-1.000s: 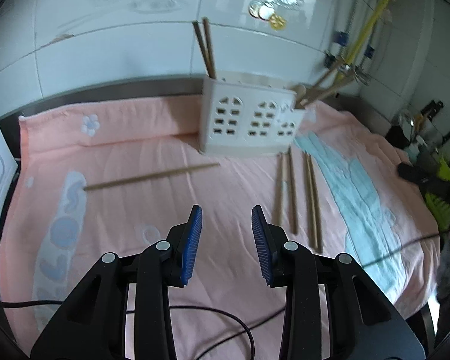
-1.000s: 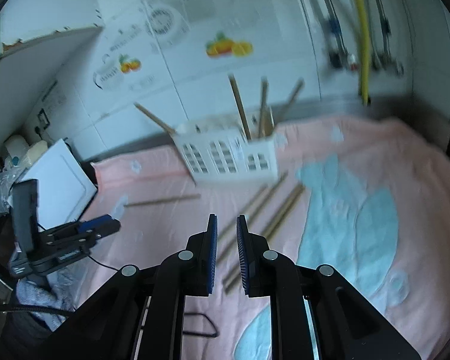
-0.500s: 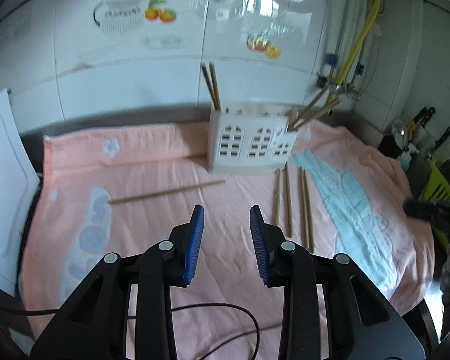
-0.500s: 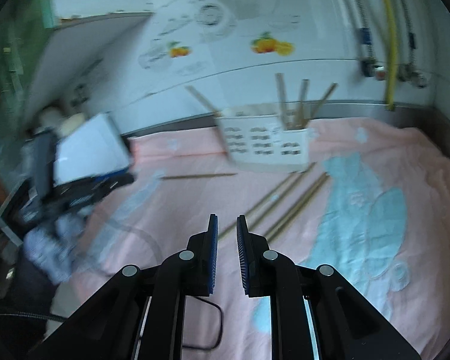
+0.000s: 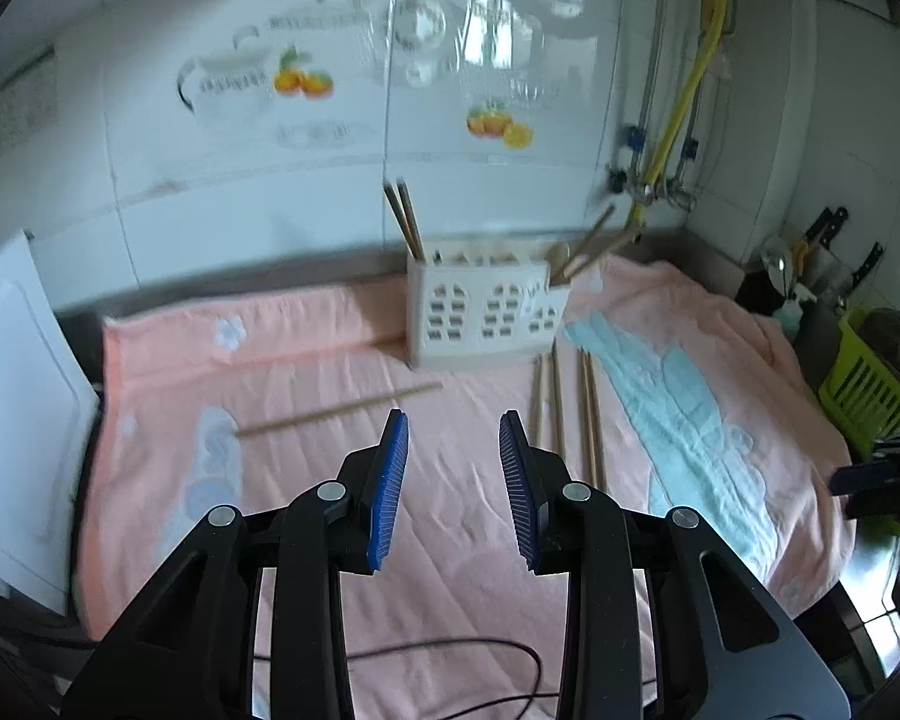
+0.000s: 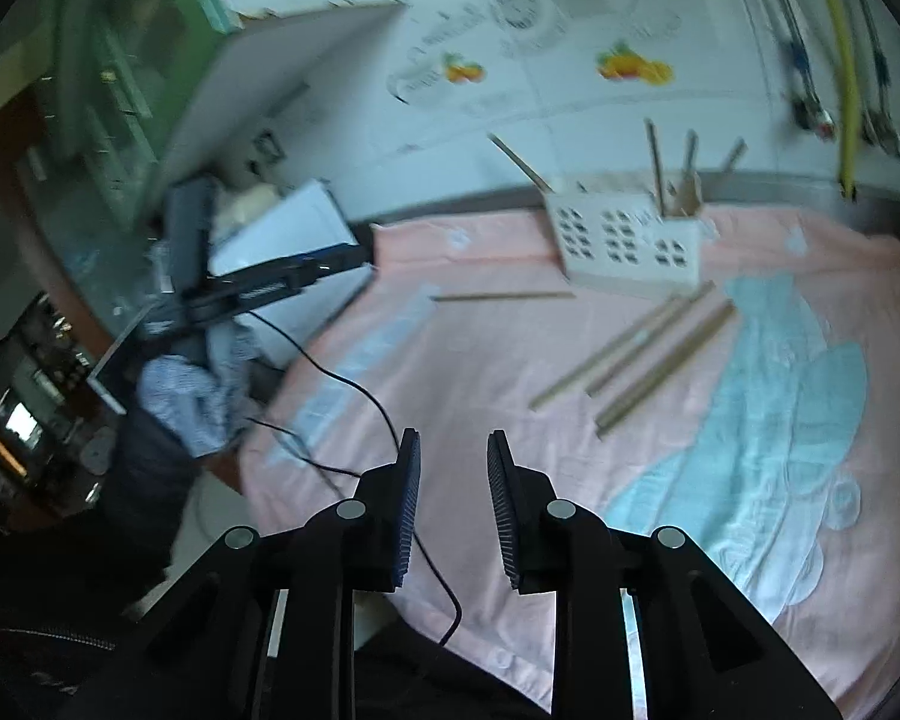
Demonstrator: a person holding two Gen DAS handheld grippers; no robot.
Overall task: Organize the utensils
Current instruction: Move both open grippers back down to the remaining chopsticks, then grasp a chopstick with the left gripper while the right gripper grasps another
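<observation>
A white perforated utensil holder [image 5: 486, 315] stands at the back of a pink towel [image 5: 306, 504], with chopsticks upright in its left and right ends. It also shows in the right wrist view [image 6: 627, 246]. A single chopstick [image 5: 339, 411] lies left of the holder. Several more chopsticks [image 5: 570, 411] lie in front of its right end, also in the right wrist view [image 6: 642, 354]. My left gripper [image 5: 453, 426] is open and empty, held back above the towel. My right gripper [image 6: 453, 444] is open and empty, near the towel's front edge.
A white cutting board [image 5: 18, 384] leans at the left. A green basket [image 5: 867, 378] and knives [image 5: 828, 234] stand at the right. A black cable [image 6: 354, 396] crosses the towel's front left. The tiled wall [image 5: 342, 138] is right behind the holder.
Both grippers have pulled back and up from the towel. The right gripper has opened from nearly shut and swung left. The chopsticks have not moved.
</observation>
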